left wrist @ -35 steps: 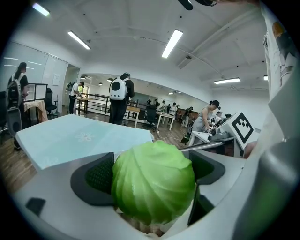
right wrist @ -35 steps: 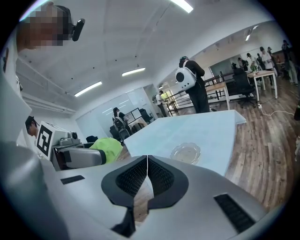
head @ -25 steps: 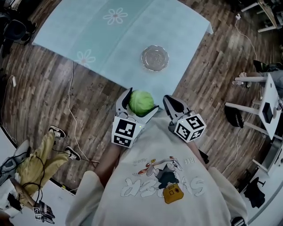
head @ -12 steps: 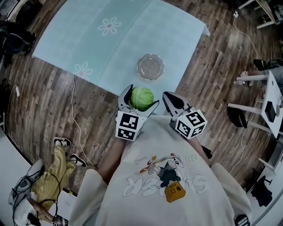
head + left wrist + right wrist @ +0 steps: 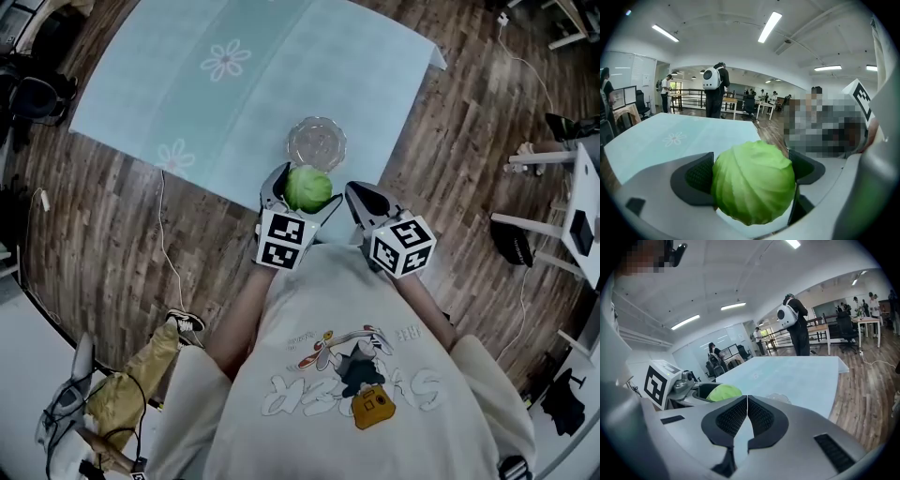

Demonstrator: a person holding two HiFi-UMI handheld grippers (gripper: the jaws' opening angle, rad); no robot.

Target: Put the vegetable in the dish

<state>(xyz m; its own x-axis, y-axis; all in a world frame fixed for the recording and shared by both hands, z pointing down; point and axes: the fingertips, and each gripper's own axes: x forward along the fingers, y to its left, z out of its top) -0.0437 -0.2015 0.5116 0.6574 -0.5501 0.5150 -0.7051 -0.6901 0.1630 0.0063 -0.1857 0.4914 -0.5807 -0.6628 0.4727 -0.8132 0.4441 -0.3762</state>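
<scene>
I hold the round green cabbage (image 5: 753,183) clamped in my left gripper (image 5: 305,190), raised just short of the clear glass dish (image 5: 317,143) on the pale blue table (image 5: 234,103). Right gripper (image 5: 747,414) is closed and empty. Placement is outstanding.

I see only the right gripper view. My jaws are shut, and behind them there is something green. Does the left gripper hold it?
Observer: Yes. In the left gripper view the left gripper is shut on a cabbage, with one pad on each side of it.
Operator: Where is the dish from the cabbage?
Observer: In the head view the dish stands on the table, straight ahead of the cabbage and close to the table's near edge. It looks empty.
Operator: Is my gripper in the way?
Observer: No. The right gripper is to the right of the cabbage and does not touch it.
</scene>
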